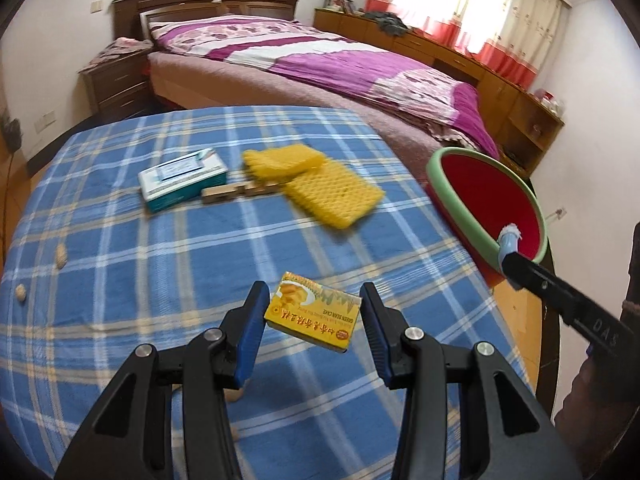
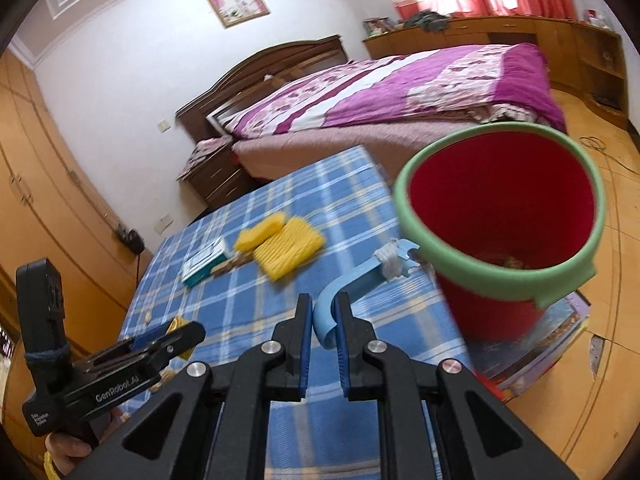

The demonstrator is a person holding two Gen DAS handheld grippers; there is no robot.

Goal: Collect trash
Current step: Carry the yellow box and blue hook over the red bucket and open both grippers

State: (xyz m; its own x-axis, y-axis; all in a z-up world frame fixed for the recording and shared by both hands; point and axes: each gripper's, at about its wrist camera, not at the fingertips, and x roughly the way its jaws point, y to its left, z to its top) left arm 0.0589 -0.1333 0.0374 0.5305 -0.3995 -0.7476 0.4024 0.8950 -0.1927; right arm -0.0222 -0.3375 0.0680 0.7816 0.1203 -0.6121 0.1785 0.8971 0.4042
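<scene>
A yellow snack box (image 1: 314, 316) hangs tilted above the blue plaid tablecloth (image 1: 160, 264), and my left gripper (image 1: 314, 300) is shut on its two sides. The right wrist view also shows the left gripper (image 2: 172, 334), at the lower left, with the yellow box (image 2: 180, 326) in it. My right gripper (image 2: 323, 308) is shut on the light blue handle (image 2: 352, 284) of a red bucket (image 2: 500, 216) with a green foam rim. The bucket tilts beside the table's right edge, with some scraps at its bottom. Bucket (image 1: 492, 200) and right gripper (image 1: 510, 260) appear at the right of the left wrist view.
On the cloth lie two yellow foam nets (image 1: 320, 184), a white and teal box (image 1: 184, 178), a row of wooden blocks (image 1: 236, 192) and peanuts (image 1: 60, 258). A flat picture box (image 2: 540, 344) lies under the bucket. A bed (image 1: 340, 64), nightstand (image 1: 116, 80) and cabinets stand behind.
</scene>
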